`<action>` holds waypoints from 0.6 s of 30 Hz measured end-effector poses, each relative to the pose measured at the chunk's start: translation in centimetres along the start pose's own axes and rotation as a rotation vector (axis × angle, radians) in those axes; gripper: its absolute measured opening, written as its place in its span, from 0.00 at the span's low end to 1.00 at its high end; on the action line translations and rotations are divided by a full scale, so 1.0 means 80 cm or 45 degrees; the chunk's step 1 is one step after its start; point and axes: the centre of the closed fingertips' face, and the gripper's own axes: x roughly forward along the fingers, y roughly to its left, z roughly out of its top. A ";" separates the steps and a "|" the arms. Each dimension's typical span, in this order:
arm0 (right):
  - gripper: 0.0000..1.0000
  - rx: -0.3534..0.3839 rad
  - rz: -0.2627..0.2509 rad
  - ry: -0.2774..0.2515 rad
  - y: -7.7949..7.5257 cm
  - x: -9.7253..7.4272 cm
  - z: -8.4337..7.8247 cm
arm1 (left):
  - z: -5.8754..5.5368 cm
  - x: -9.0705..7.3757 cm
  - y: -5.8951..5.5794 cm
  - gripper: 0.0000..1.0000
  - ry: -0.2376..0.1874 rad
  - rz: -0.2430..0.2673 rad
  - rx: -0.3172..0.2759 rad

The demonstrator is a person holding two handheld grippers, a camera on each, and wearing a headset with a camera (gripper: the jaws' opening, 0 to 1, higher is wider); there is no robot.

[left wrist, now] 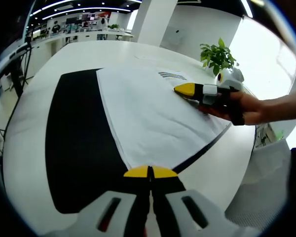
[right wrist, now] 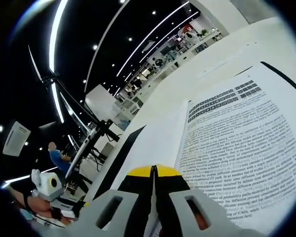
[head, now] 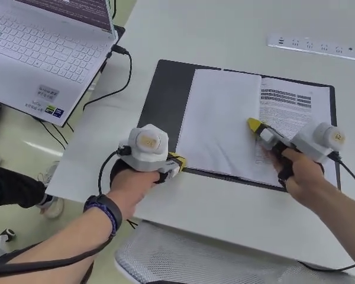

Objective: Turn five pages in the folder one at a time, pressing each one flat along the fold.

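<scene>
The folder (head: 163, 100) is lying open on the white table (head: 225, 29), its black inside cover showing bare on the left, with the stack of paper sitting on its right half. A blank page (head: 216, 118) is lying turned over to the left, bowing up a little rather than lying flat, and a printed page (head: 296, 109) with dense text and a dark block near its top is showing to the right of it. The right gripper (head: 253, 125) is reaching in from the right, its yellow tips pressed together and resting where the edge of the blank page is meeting the printed one; whether a sheet is caught between the jaws I cannot tell. The right hand (head: 302, 174) is wrapping around its handle above the folder's near right corner. The left gripper (head: 176, 163) is sitting at the folder's near edge, just by the bottom corner of the blank page, its jaws also closed tip against tip with nothing between them, and the left hand (head: 130, 183), wearing a dark wristband (head: 106, 210), is holding it from below. Farther out, an open laptop (head: 47, 53) is standing at the table's far left with a black cable (head: 115, 83) trailing from its side, a white power strip (head: 316, 47) is lying near the far right edge, and a mesh chair (head: 195, 260) is sitting below the near edge
</scene>
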 end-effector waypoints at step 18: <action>0.00 -0.036 0.058 0.083 0.018 -0.041 -0.049 | -0.001 0.000 0.001 0.00 -0.002 0.000 0.007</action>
